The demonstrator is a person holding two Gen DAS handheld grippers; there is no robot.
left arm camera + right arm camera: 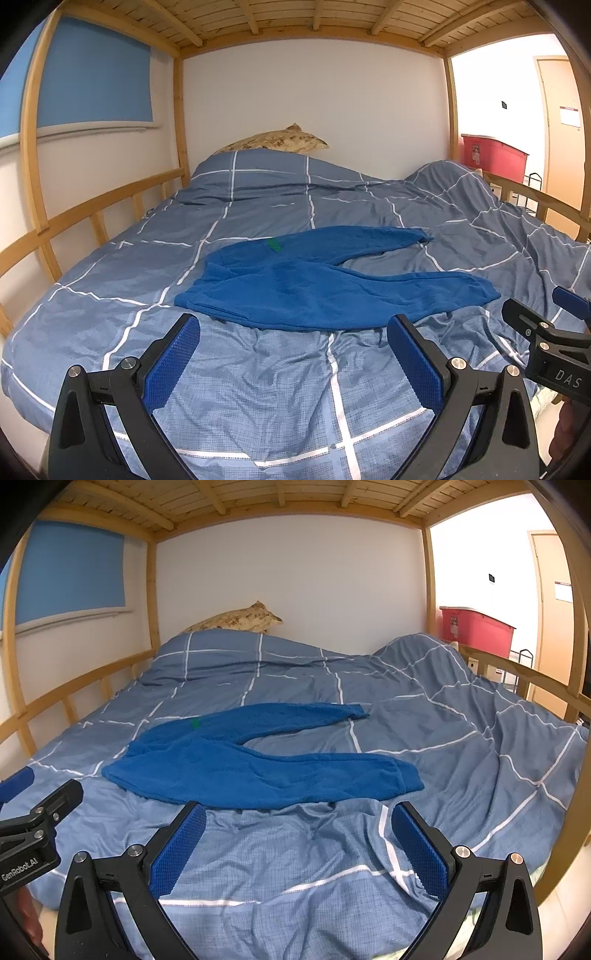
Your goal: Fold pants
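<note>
Left wrist view: blue fleece pants (pixel 325 284) lie flat on the blue checked duvet (pixel 258 387) of the bed, waistband to the left, two legs splayed to the right with a gap of duvet between them. A small green tag (pixel 274 245) shows near the waist. The pants sit just ahead of the left gripper (pixel 295 343) — near edge of the fabric close to the fingertips, no contact visible. Jaws spread wide, holding nothing, blue pads (pixel 170 365) facing in over bare duvet. Right gripper (pixel 554 325) pokes in at the right edge, only partly seen; its fingers look apart but hard to tell here. Tan patterned pillow (pixel 280 142) at the head of the bed, wooden bed frame (pixel 110 199) around it, red bin (pixel 495 155) beyond the right rail.

Right wrist view: same pants (pixel 258 771) ahead of the right gripper (pixel 299 821), shifted left of centre — lower leg's cuff ends above the right finger, waistband off toward the left. Near edge of the fabric just beyond the fingertips, apart from them. Jaws wide apart, empty, over wrinkled duvet (pixel 295 867). Left gripper (pixel 33 794) visible at the left edge, partly cut off.
</note>
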